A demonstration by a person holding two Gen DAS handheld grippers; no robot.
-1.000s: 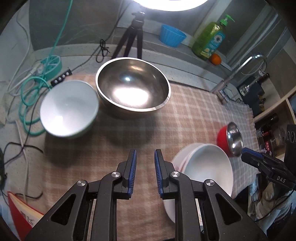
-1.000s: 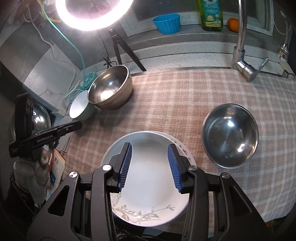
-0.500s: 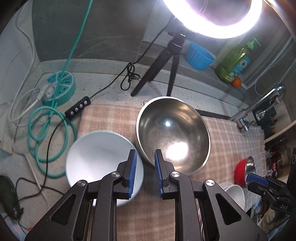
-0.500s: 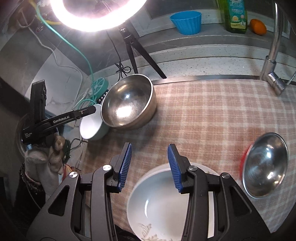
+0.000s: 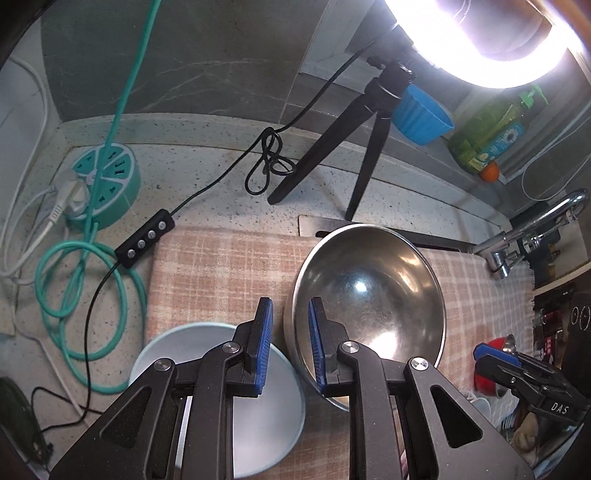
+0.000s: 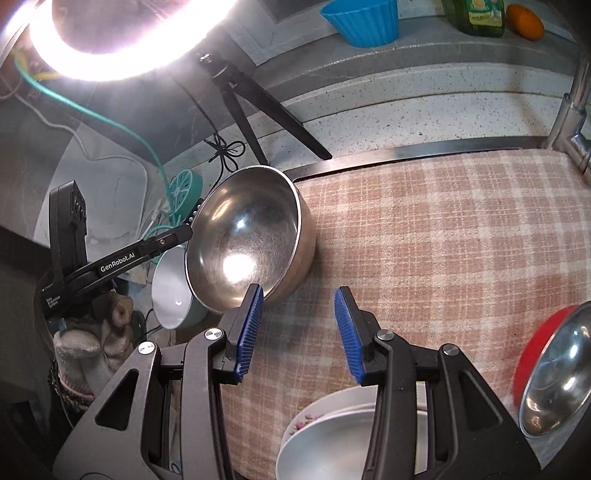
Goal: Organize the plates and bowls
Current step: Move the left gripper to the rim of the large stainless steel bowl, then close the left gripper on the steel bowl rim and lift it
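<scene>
A home kitchen, set up for filming. A speckled stone counter [image 5: 207, 177] runs under a dark tiled wall, with a chrome tap [image 5: 532, 229] at three o'clock over a sink covered by a checked cloth [image 6: 443, 236]. On the ledge at one o'clock stand a green bottle of dish soap [image 5: 491, 136], a blue tub [image 5: 421, 118] and an orange [image 6: 524, 20]. A ring light [image 6: 107, 44] on a small tripod [image 5: 354, 140] glares from twelve o'clock.

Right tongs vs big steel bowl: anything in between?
Nothing. In the right wrist view only bare checked cloth separates the right tongs from the big steel bowl.
</scene>
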